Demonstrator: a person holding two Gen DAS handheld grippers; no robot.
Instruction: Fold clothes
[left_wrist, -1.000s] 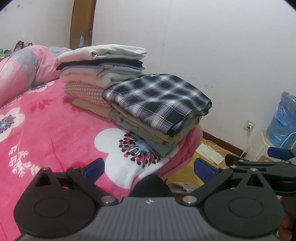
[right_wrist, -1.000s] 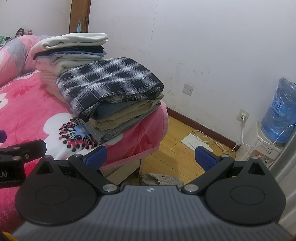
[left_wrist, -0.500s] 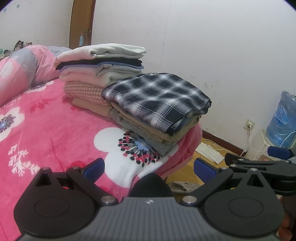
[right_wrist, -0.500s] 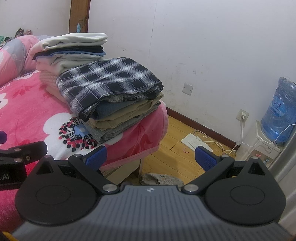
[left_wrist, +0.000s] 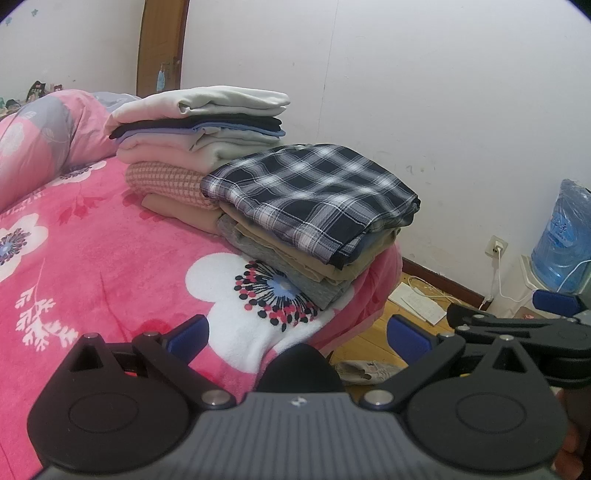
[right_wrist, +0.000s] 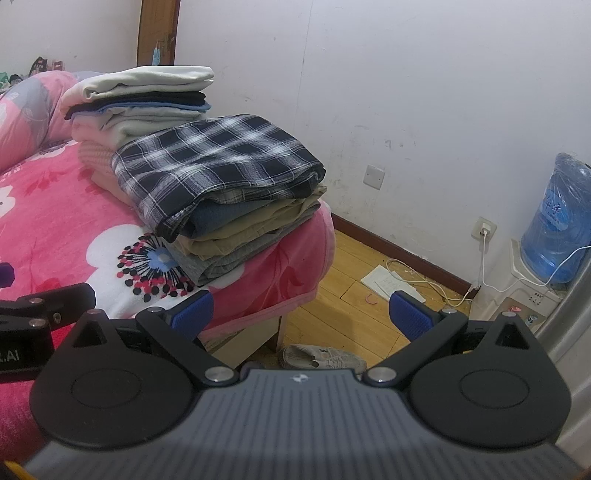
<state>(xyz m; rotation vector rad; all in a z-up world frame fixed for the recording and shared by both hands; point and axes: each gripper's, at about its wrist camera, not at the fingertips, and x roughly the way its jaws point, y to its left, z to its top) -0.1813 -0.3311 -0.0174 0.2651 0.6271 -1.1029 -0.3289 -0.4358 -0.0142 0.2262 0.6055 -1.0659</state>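
left gripper (left_wrist: 297, 334): hovering over the bed's near edge, jaws spread wide, carrying nothing.
right gripper (right_wrist: 301, 312): hanging beside it, likewise gaping and empty.
pink blanket (left_wrist: 110, 258): lying bare in front; no loose garment showing.
plaid garment (left_wrist: 314, 192): sitting folded atop the nearer pile at the bed corner.
taller stack (left_wrist: 199, 125): standing just behind, all folded.
progress: folding is looking finished, as far as is visible.

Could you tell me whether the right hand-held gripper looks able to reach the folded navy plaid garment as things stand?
Probably yes: the right hand-held gripper is open and empty, and nothing stands between it and the folded navy plaid garment, which lies uncovered atop the nearer pile.
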